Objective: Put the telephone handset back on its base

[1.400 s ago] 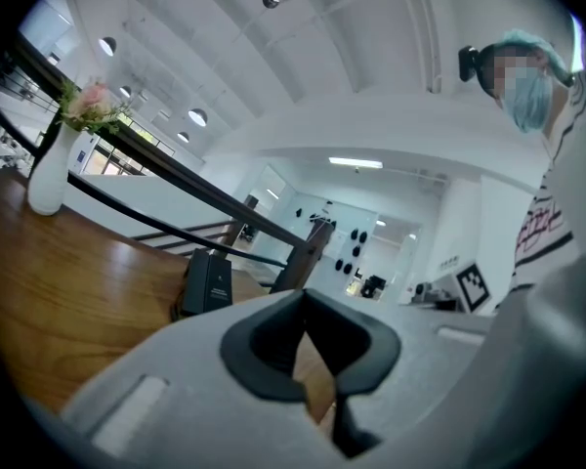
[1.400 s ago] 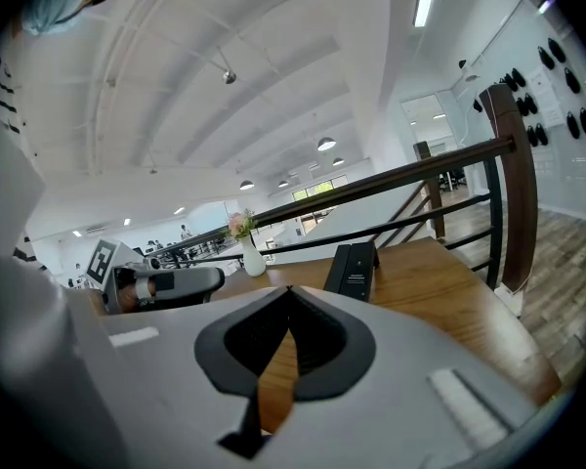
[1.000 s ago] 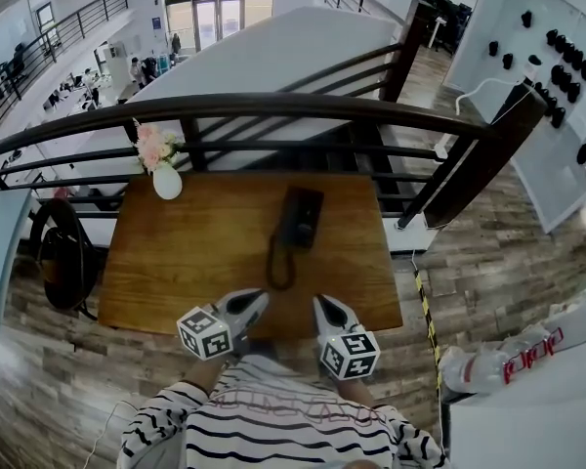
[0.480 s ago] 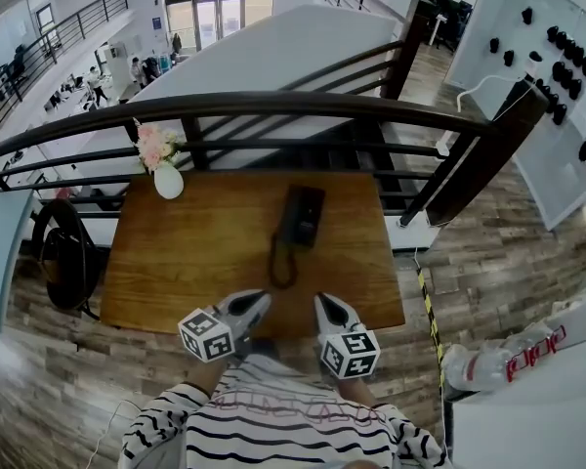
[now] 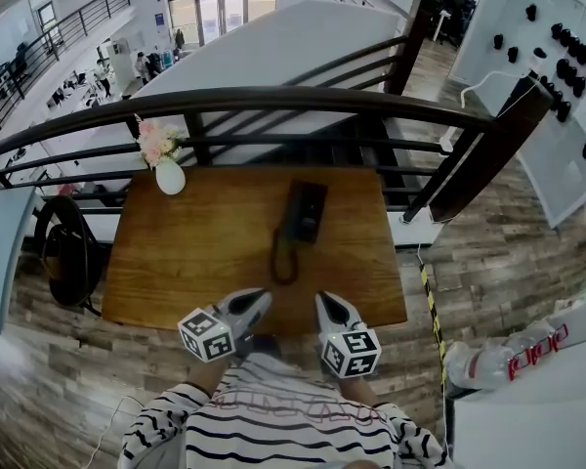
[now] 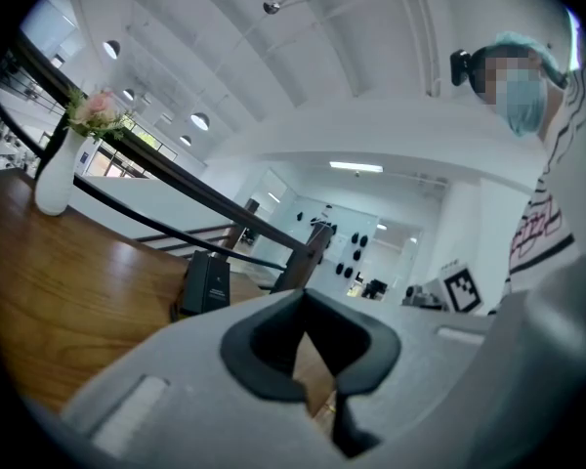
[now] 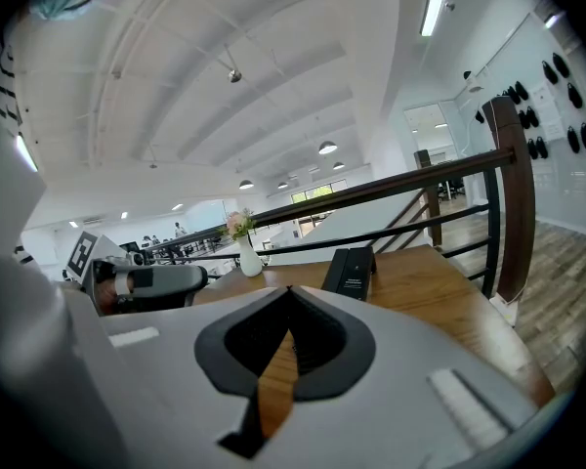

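Head view: one telephone (image 5: 302, 211) lies on the wooden table (image 5: 190, 247), well ahead of both sets of fingertips. Its single cord (image 5: 281, 258) loops back toward them. Whether the handset is off the base cannot be resolved here. The left gripper (image 5: 258, 300) and right gripper (image 5: 325, 302) sit at the near table edge, apart from the telephone. One flower vase (image 5: 169, 176) stands far ahead and left of the left fingers.

Left gripper view: the left gripper (image 6: 303, 297) has its jaws clenched tip to tip with nothing between them. The telephone (image 6: 207, 283) lies beyond and left of the tips.

Right gripper view: the right gripper (image 7: 289, 289) is likewise closed and empty. The telephone (image 7: 352, 272) lies ahead, just right of the tips.

Assessment: the handset is probably rigid, light moulded plastic, smooth enough to slip. The cord may drag on it. Best hold is judged to be across the narrow middle of the handset
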### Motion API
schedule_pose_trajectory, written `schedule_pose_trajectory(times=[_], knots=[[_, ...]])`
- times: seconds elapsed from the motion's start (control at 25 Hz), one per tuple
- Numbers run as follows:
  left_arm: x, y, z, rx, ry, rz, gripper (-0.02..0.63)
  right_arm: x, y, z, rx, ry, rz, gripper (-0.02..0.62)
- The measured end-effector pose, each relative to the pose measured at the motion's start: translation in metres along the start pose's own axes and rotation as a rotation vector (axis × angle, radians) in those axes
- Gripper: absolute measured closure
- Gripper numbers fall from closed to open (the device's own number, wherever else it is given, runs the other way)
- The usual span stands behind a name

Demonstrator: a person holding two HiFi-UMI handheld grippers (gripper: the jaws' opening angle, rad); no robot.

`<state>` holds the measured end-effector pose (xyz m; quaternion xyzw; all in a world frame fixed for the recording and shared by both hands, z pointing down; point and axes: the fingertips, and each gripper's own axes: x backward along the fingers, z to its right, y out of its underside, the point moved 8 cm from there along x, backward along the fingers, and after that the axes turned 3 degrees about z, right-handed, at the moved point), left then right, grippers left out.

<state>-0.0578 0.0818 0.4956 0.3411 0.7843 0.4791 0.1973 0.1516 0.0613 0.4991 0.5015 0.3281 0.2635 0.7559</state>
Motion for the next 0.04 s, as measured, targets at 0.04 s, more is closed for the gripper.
schedule_pose_trajectory(times=[0.04], knots=[[-0.001, 0.0006, -0.0002, 0.001, -0.002, 0.0, 0.604, -0.0003, 0.0002, 0.0009, 0.001, -0.001, 0.0, 0.595]])
